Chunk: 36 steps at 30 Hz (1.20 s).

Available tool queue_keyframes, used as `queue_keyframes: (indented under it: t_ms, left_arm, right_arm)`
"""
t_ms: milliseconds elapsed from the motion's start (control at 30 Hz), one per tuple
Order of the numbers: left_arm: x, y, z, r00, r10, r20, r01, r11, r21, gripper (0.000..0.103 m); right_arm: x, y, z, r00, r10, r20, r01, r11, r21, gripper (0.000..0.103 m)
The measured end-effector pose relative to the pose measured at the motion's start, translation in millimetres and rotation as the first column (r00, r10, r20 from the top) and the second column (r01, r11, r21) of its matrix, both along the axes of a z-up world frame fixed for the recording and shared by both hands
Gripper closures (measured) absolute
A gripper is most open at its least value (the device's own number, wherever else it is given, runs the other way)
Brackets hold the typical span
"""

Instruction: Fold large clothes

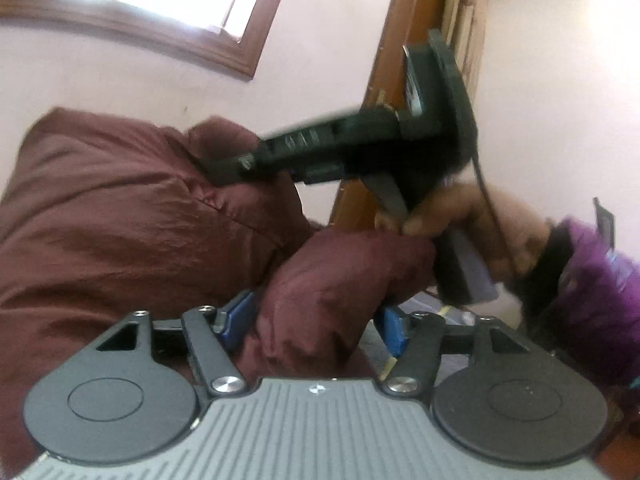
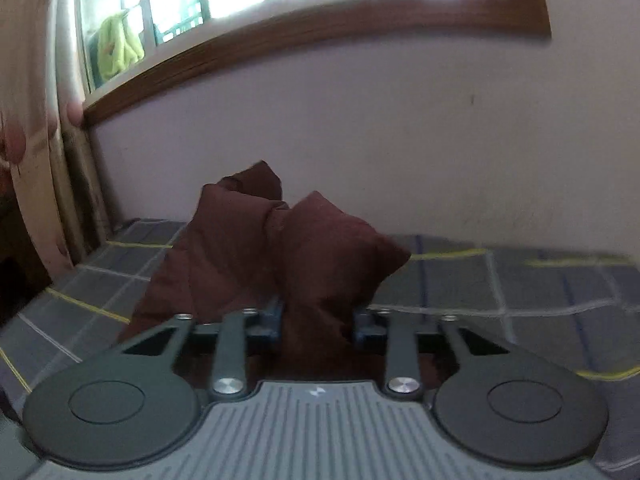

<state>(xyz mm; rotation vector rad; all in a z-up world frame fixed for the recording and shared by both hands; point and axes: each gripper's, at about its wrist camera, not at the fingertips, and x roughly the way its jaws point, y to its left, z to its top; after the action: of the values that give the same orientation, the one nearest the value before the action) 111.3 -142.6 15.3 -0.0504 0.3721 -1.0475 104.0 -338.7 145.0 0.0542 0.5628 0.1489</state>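
A large maroon puffy garment [image 1: 132, 216] fills the left of the left wrist view and rises in a bunched peak in the right wrist view [image 2: 256, 248]. My left gripper [image 1: 316, 320] is shut on a thick fold of the garment, blue pads on either side. My right gripper [image 2: 320, 322] is shut on another bunch of the same garment above the bed. The right gripper's black body [image 1: 360, 148] also shows in the left wrist view, held by a hand in a purple sleeve.
A bed with a grey checked sheet [image 2: 520, 288] lies under the garment. A pale wall with a wood-framed window [image 2: 360, 16] stands behind it. A wooden door frame [image 1: 400, 60] stands at the right. A curtain [image 2: 36, 160] hangs at the left.
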Motion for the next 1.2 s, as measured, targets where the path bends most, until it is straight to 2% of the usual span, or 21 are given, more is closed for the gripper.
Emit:
queue_keyframes:
  t_ms: [33,100,167,200,267,333,400,500,533,567,600,633,667,733,833,933,967,1033,1100,1133,1200]
  left_arm:
    - [-3,7,7,1.000,0.001,-0.001,-0.001,1.000,-0.022,0.014]
    - [-10,25,20,0.998,0.060,0.020,-0.058,0.994,-0.087,0.001]
    - [-9,42,33,0.995,0.095,0.038,-0.089,0.984,-0.153,0.000]
    - [-3,45,38,0.993,0.115,0.040,-0.108,0.982,-0.156,0.000]
    - [15,44,39,0.987,0.157,0.024,-0.154,0.982,-0.110,0.003]
    - [41,38,28,0.982,0.177,-0.064,-0.181,0.982,-0.062,0.020]
    - [57,35,17,0.977,0.184,-0.103,-0.192,0.979,-0.063,0.021]
    - [52,26,16,0.979,0.197,-0.053,-0.199,0.979,-0.038,0.015]
    - [54,18,15,0.980,0.195,-0.046,-0.197,0.980,-0.037,0.013]
    - [51,19,12,0.980,0.196,-0.042,-0.198,0.979,-0.039,0.012]
    - [47,22,9,0.980,0.198,-0.038,-0.199,0.979,-0.040,0.011]
    - [45,20,7,0.980,0.196,-0.036,-0.197,0.980,-0.039,0.010]
    - [41,22,8,0.980,0.194,-0.035,-0.195,0.980,-0.040,0.010]
    - [42,21,7,0.981,0.192,-0.037,-0.194,0.980,-0.042,0.010]
    - [35,19,7,0.982,0.187,-0.031,-0.188,0.981,-0.036,0.010]
    - [25,31,5,0.977,0.214,-0.018,-0.215,0.976,-0.037,0.003]
    - [28,34,6,0.974,0.227,-0.023,-0.228,0.972,-0.048,0.002]
    - [34,43,5,0.967,0.245,-0.062,-0.250,0.964,-0.086,0.003]
    - [40,49,6,0.967,0.235,-0.100,-0.246,0.961,-0.122,0.003]
    - [41,48,6,0.968,0.222,-0.116,-0.237,0.963,-0.128,0.003]
    - [38,42,6,0.976,0.188,-0.109,-0.201,0.972,-0.122,0.003]
  right_arm:
    - [-12,-2,1,1.000,-0.009,0.022,0.009,1.000,-0.006,0.082]
    - [-33,-8,-3,0.998,-0.035,0.042,0.036,0.999,-0.021,0.084]
    - [-50,-20,-14,0.996,-0.074,0.051,0.075,0.997,-0.006,0.085]
    - [-55,-25,-20,0.995,-0.086,0.053,0.086,0.996,0.009,0.085]
    - [-68,-36,-27,0.991,-0.117,0.059,0.113,0.991,0.073,0.085]
    - [-76,-52,-35,0.987,-0.126,0.104,0.105,0.977,0.187,0.085]
    - [-78,-62,-45,0.984,-0.152,0.097,0.119,0.952,0.283,0.085]
    - [-90,-67,-50,0.971,-0.209,0.117,0.155,0.920,0.360,0.078]
    - [-102,-70,-45,0.964,-0.234,0.125,0.166,0.898,0.408,0.071]
    - [-112,-74,-42,0.955,-0.271,0.119,0.194,0.878,0.438,0.048]
    - [-122,-77,-39,0.944,-0.312,0.106,0.233,0.860,0.454,0.031]
    - [-135,-79,-37,0.931,-0.352,0.095,0.273,0.845,0.460,0.005]
    - [-143,-78,-36,0.924,-0.371,0.089,0.294,0.840,0.457,0.002]
    - [-151,-77,-35,0.931,-0.362,0.049,0.302,0.840,0.451,0.002]
    - [-138,-66,-41,0.950,-0.312,-0.033,0.293,0.843,0.452,0.004]
    - [-104,-29,-39,0.979,-0.203,-0.002,0.189,0.910,0.370,0.050]
    - [-93,-19,-35,0.984,-0.177,0.019,0.161,0.928,0.337,0.059]
    - [-69,-10,-27,0.993,-0.096,0.070,0.064,0.929,0.363,0.071]
    - [-61,-11,-20,0.985,-0.036,0.169,-0.033,0.920,0.389,0.076]
    - [-58,-17,-24,0.981,-0.030,0.191,-0.048,0.919,0.392,0.076]
    - [-56,-33,-49,0.988,-0.088,0.126,0.024,0.900,0.435,0.077]
